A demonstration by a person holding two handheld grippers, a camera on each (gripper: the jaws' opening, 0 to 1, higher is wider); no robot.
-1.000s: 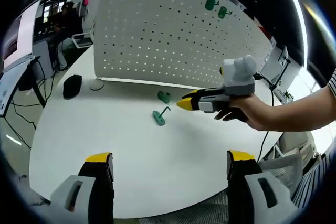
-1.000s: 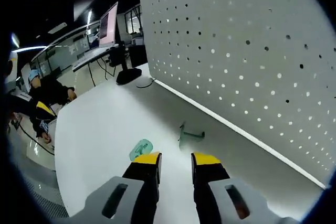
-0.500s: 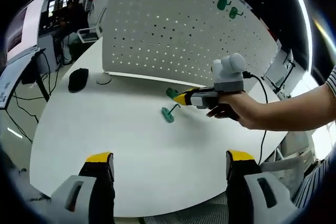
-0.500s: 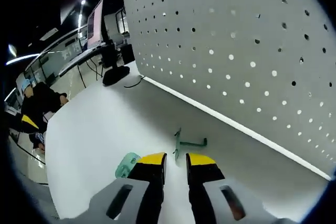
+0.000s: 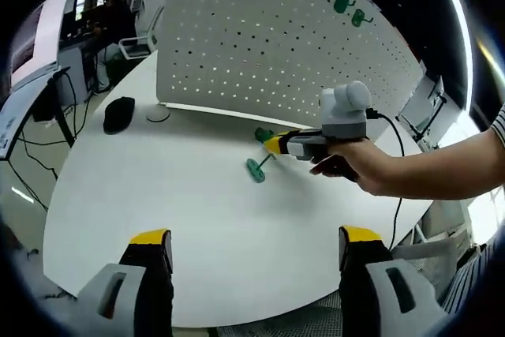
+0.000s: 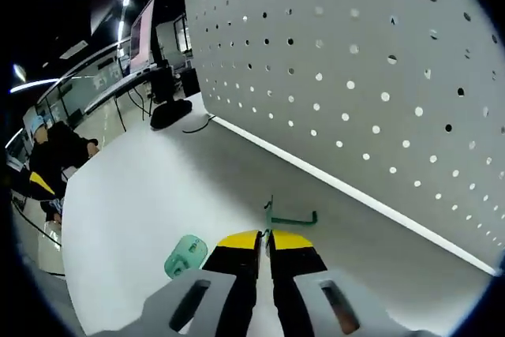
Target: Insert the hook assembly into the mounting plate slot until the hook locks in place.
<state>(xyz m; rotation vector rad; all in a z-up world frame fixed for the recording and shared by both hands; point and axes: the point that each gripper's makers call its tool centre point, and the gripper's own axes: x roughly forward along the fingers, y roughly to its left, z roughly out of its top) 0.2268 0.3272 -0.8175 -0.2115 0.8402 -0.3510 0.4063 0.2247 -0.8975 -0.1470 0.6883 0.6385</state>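
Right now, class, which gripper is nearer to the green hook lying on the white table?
Right. The right gripper has its yellow tips at the green hook, jaws nearly closed over its near end. The left gripper hangs back at the table's near edge, jaws wide apart.

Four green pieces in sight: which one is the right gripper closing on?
The wire hook lying on the table, right at the right gripper tips. The flat green plate lies off to one side; two more green hooks hang high on the pegboard.
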